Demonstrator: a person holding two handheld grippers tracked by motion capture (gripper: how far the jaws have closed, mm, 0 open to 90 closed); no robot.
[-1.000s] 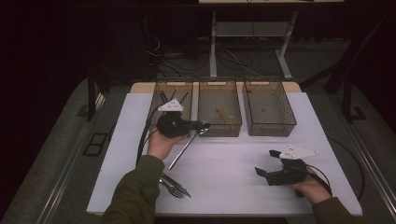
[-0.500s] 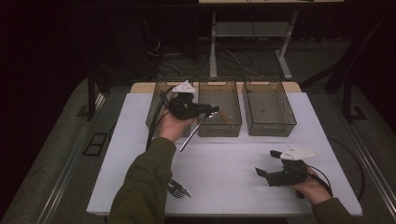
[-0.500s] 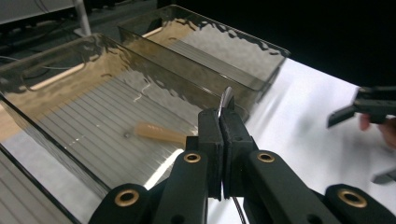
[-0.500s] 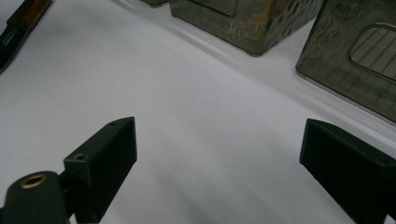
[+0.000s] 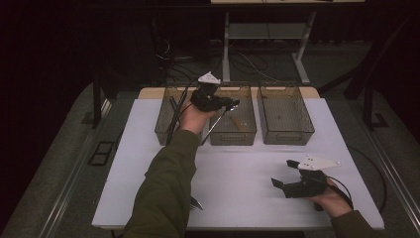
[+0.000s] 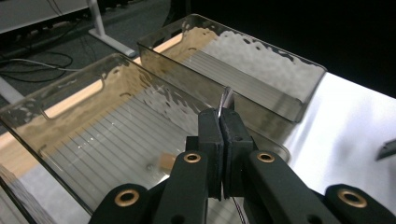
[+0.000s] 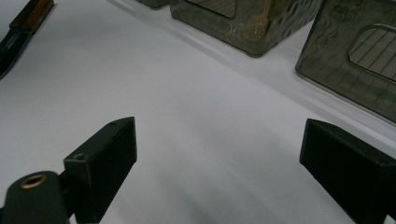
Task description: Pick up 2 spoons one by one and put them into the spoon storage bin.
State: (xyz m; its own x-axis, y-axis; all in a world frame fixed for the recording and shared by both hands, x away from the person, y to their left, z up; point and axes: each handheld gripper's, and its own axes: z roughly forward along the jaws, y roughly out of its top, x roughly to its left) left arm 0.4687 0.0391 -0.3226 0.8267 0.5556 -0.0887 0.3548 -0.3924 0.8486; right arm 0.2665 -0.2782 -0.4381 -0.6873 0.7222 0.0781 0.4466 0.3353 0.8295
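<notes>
left gripper [image 5: 229, 103] clamped on thin metal utensil [image 5: 214, 125] above middle bin [image 5: 233, 130], right gripper [image 5: 283, 174] released over white table [image 5: 237, 168]

left tool [image 5: 233, 104] | carried utensil [image 5: 214, 126] from table | over middle bin [image 5: 233, 135]

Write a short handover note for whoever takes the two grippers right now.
Left hand-held gripper: shut on a thin metal utensil, held over the middle bin.
Right hand-held gripper: open, holding nothing, low over the white table.
Done: a brown piece already lies in the middle bin.
Left: release the utensil into a bin; more cutlery lies at the table's near edge.
</notes>
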